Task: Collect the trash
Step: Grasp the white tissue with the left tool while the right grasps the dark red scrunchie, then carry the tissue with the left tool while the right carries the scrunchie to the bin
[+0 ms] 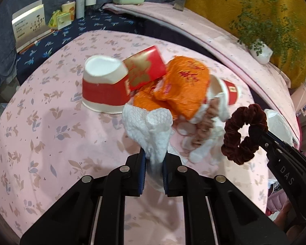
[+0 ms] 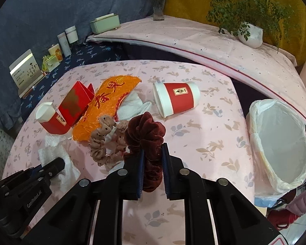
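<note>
Left tongs [image 1: 154,167] pinch a crumpled white paper towel [image 1: 153,126] between their blue pads, its free end bunched above the fingertips over the pink rabbit-print tabletop [image 1: 51,132]. Right tongs [image 2: 152,163] are clamped on a dark red velvet scrunchie [image 2: 146,134], which stands up between the fingers. Just beyond both grips lies the remaining litter: a beige dotted scrunchie [image 2: 104,140], an orange plastic bag [image 2: 106,106], a red paper box [image 2: 75,102], white tissue [image 2: 132,104], and two red-banded paper cups, one upside down [image 1: 104,81] at left and one on its side [image 2: 175,98] at centre. A bin lined with a white bag [image 2: 283,143] stands off the tabletop's right edge
</note>
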